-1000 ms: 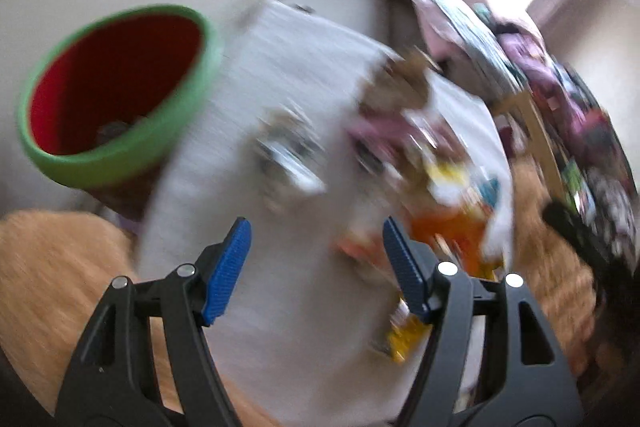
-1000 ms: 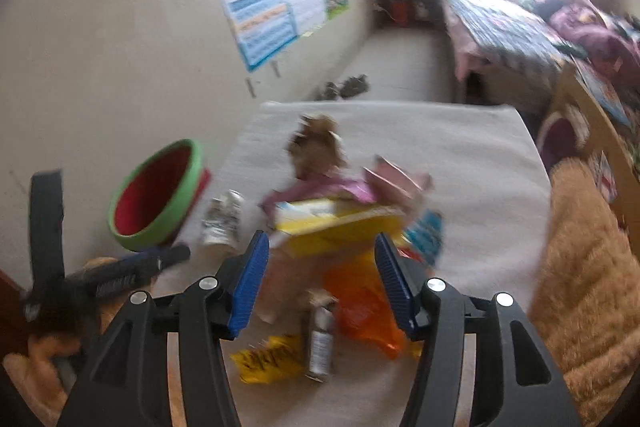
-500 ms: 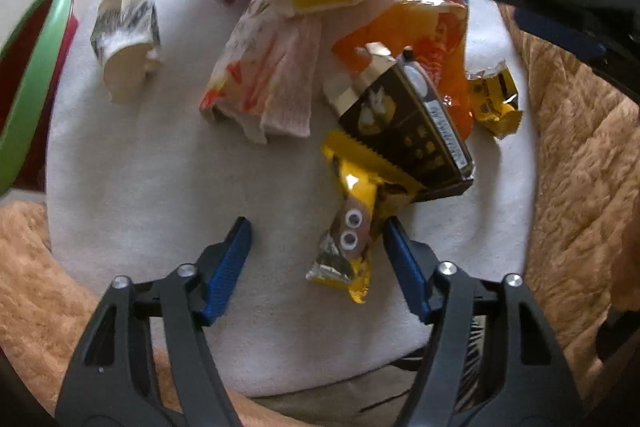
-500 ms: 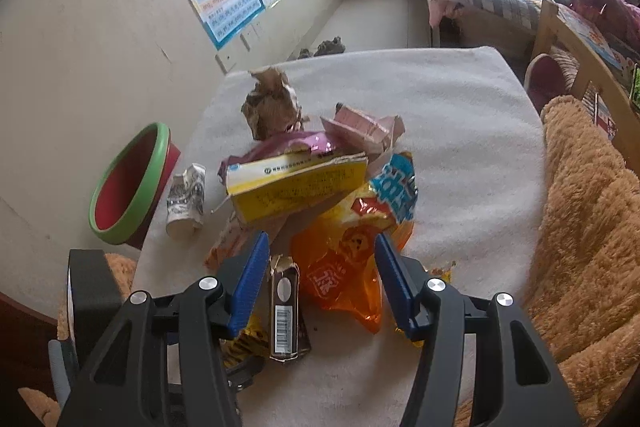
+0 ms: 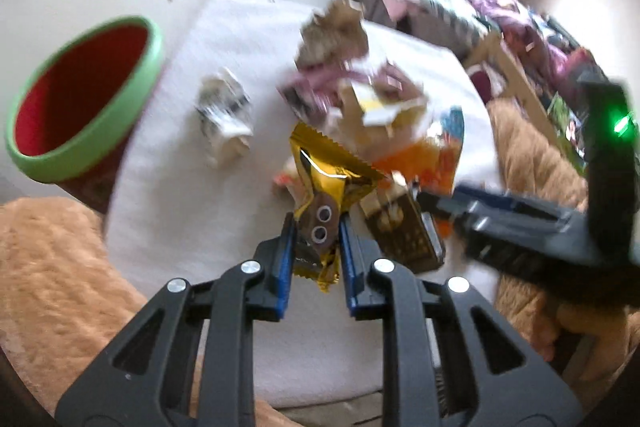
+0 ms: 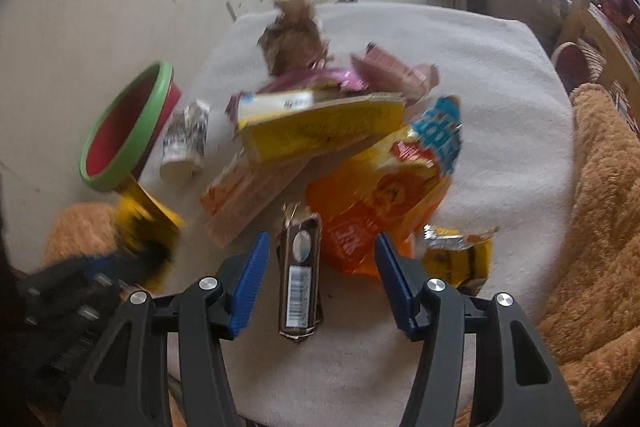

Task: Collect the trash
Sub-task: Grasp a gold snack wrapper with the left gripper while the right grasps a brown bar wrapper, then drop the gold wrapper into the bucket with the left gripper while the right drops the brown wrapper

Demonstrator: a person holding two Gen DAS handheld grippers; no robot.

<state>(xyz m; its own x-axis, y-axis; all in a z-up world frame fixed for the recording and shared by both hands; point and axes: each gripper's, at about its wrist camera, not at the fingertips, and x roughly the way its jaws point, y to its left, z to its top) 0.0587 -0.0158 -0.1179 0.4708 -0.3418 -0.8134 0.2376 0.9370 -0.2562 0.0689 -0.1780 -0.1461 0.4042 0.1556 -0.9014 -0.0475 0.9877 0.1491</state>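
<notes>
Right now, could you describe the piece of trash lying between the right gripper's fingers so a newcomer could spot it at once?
On the white cloth-covered table, look at the near edge of the trash pile. There, between the open right gripper, lies a narrow dark brown wrapper, lengthwise. Unlike the orange bag beside it, it shows a white barcode label.

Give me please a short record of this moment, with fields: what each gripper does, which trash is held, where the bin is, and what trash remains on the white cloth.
left gripper: shut on the crinkled gold foil wrapper with two cartoon eyes, lifted above the cloth
right gripper: open, fingers on both sides of the brown wrapper with a barcode, not gripping it
bin: red bucket with green rim, left of the white cloth
remaining trash: orange snack bag, yellow flattened carton, crumpled brown paper, small crushed white cup
</notes>
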